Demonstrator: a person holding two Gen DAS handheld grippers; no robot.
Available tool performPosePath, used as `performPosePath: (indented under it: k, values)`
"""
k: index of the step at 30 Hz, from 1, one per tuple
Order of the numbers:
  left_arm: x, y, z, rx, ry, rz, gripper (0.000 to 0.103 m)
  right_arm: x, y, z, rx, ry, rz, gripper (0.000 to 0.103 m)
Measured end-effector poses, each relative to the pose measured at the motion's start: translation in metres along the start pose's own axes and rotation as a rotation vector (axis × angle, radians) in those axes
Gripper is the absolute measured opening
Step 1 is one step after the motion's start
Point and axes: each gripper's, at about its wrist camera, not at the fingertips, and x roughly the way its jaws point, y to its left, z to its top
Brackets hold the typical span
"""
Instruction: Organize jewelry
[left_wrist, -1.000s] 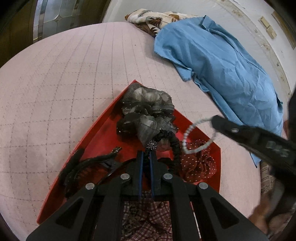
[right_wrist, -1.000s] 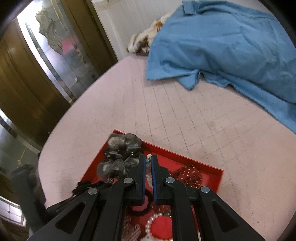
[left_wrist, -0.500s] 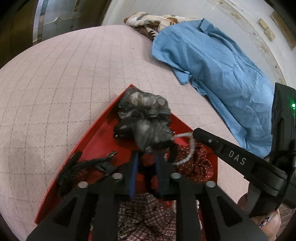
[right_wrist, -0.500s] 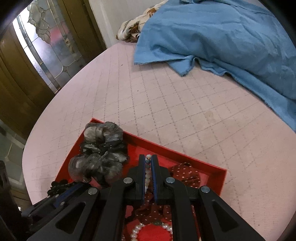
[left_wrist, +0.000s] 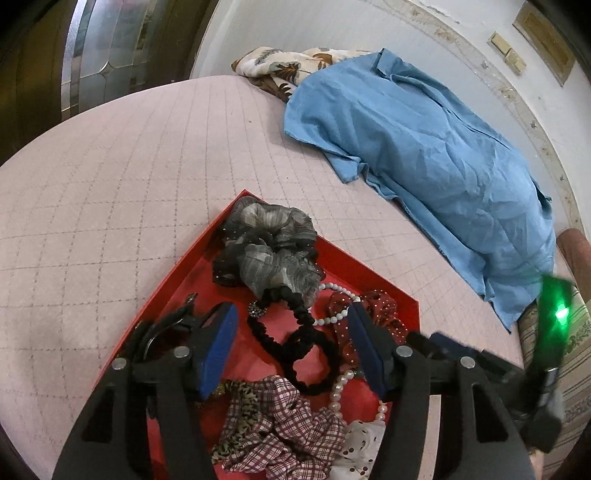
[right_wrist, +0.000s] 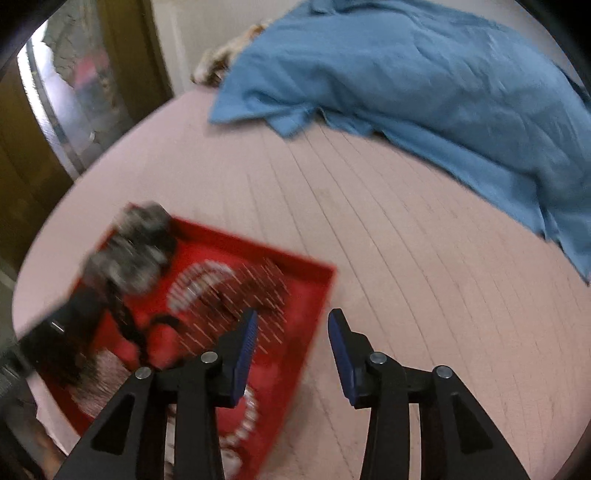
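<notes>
— Pink quilted bedding (left_wrist: 147, 177) is spread across the whole scene, and a blue shirt (left_wrist: 424, 155) is seen draped along its far right, with a leaf-print cloth (left_wrist: 288, 66) tucked behind it at the far edge.

— And the red tray (left_wrist: 177, 273) is set on the near part of the bedding. What is held in it?

— A grey ruffled scrunchie (left_wrist: 269, 251) is placed at the far corner. A black scrunchie (left_wrist: 306, 347) is laid just near of it, touching it. A string of white beads (left_wrist: 334, 317) is draped over a dark red dotted scrunchie (left_wrist: 380, 314) on the right. A checked scrunchie (left_wrist: 284, 428) is piled at the near end, with pearls (left_wrist: 341, 387) just beside it.

— The left gripper (left_wrist: 291, 332)?

— Spread wide over the tray, its 2 blue pads apart, nothing pinched between them. A black clip (left_wrist: 166, 325) is partly hidden behind its left finger.

— And the right gripper (right_wrist: 291, 325)?

— Also spread, nothing caught. Its view is blurred, but its left finger is seen over the tray's right edge (right_wrist: 321, 295) and its right finger over bare bedding.
</notes>
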Motion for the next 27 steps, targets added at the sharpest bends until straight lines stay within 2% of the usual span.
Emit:
performPosePath:
  k: [1, 2, 3, 4, 8, 15, 20, 22, 23, 25, 27]
  values:
    - [-0.001, 0.000, -0.001, 0.002, -0.001, 0.003, 0.060, 0.005, -0.003, -0.003, 0.006, 0.015, -0.006, 0.043]
    - [0.000, 0.000, -0.002, 0.004, 0.000, 0.005, 0.060, 0.010, -0.005, -0.005, 0.013, 0.031, -0.006, 0.035]
    - [0.000, 0.000, -0.002, 0.006, 0.002, 0.006, 0.060, 0.016, -0.006, -0.005, 0.020, 0.048, 0.005, 0.019]
    - [0.000, 0.000, -0.003, 0.007, 0.003, 0.009, 0.060, 0.019, -0.007, -0.005, 0.023, 0.059, 0.010, 0.011]
    - [0.001, 0.000, -0.003, 0.006, 0.004, 0.009, 0.060, 0.021, -0.017, -0.002, 0.095, 0.058, 0.027, 0.009]
    - [0.002, -0.003, -0.002, 0.013, 0.014, -0.008, 0.060, 0.018, -0.031, -0.004, 0.163, 0.033, -0.023, 0.007]
    - [0.001, -0.008, -0.003, 0.029, 0.011, -0.020, 0.060, 0.012, -0.048, -0.010, 0.220, 0.035, -0.023, 0.007]
    - [-0.002, -0.013, -0.004, 0.050, 0.004, -0.016, 0.061, 0.010, -0.051, -0.013, 0.221, 0.033, -0.036, 0.013]
    - [-0.003, -0.014, -0.004, 0.059, 0.003, -0.029, 0.061, 0.010, -0.052, -0.013, 0.219, 0.034, -0.042, 0.020]
    - [-0.007, -0.020, -0.005, 0.078, -0.003, -0.059, 0.064, 0.007, -0.055, -0.016, 0.219, 0.027, -0.023, 0.021]
    - [-0.010, -0.026, -0.008, 0.109, -0.019, -0.053, 0.069, -0.005, -0.060, -0.023, 0.225, -0.006, 0.010, 0.025]
